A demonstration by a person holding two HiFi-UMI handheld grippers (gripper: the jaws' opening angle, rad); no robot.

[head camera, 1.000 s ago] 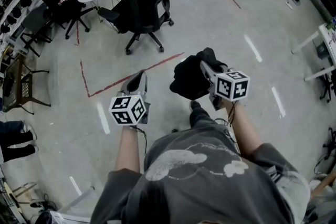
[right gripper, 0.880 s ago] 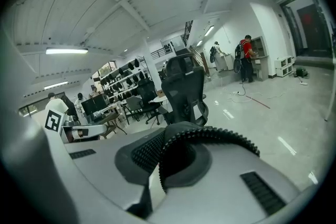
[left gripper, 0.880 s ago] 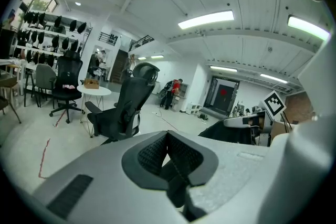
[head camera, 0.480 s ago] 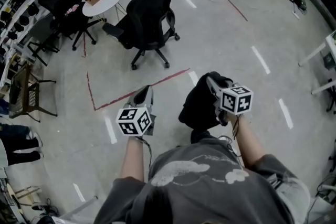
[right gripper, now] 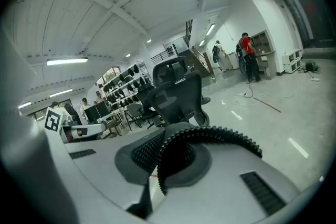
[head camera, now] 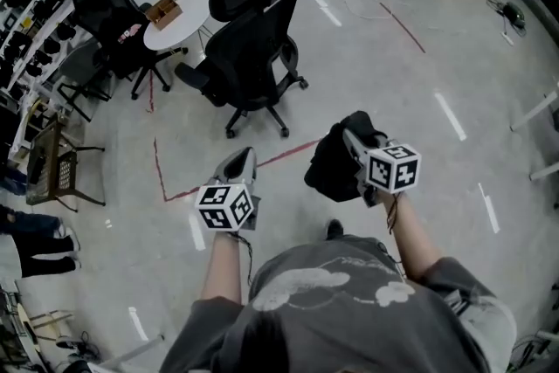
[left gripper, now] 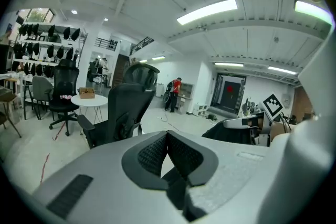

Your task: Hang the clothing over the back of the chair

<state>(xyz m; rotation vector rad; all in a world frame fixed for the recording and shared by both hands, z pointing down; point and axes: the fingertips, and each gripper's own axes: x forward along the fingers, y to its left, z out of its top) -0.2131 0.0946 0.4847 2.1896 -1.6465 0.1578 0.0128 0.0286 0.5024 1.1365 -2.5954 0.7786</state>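
Note:
A black office chair (head camera: 253, 44) with a headrest stands ahead on the grey floor, its back turned towards me; it also shows as the chair (left gripper: 122, 113) and the chair (right gripper: 177, 93) in the two gripper views. My right gripper (head camera: 355, 135) is shut on a bunched black garment (head camera: 334, 169), which hangs below it. The garment's zip edge (right gripper: 210, 136) lies across the right gripper's (right gripper: 160, 145) jaws. The garment (left gripper: 233, 131) also appears at the right of the left gripper view. My left gripper (head camera: 241, 162) is shut with nothing in it, its pads (left gripper: 157, 150) meeting at the tip.
A round white table (head camera: 186, 24) bearing a brown box (head camera: 163, 10) stands behind the chair. Beside it is a second black chair (head camera: 118, 22). Red tape lines (head camera: 218, 179) mark the floor. A wooden chair (head camera: 52, 170) and shelves line the left side. A person in red (left gripper: 177, 93) stands far off.
Both grippers have travelled forward towards the office chair, the right one carrying the black garment. The chair now sits lower and nearer in the head view.

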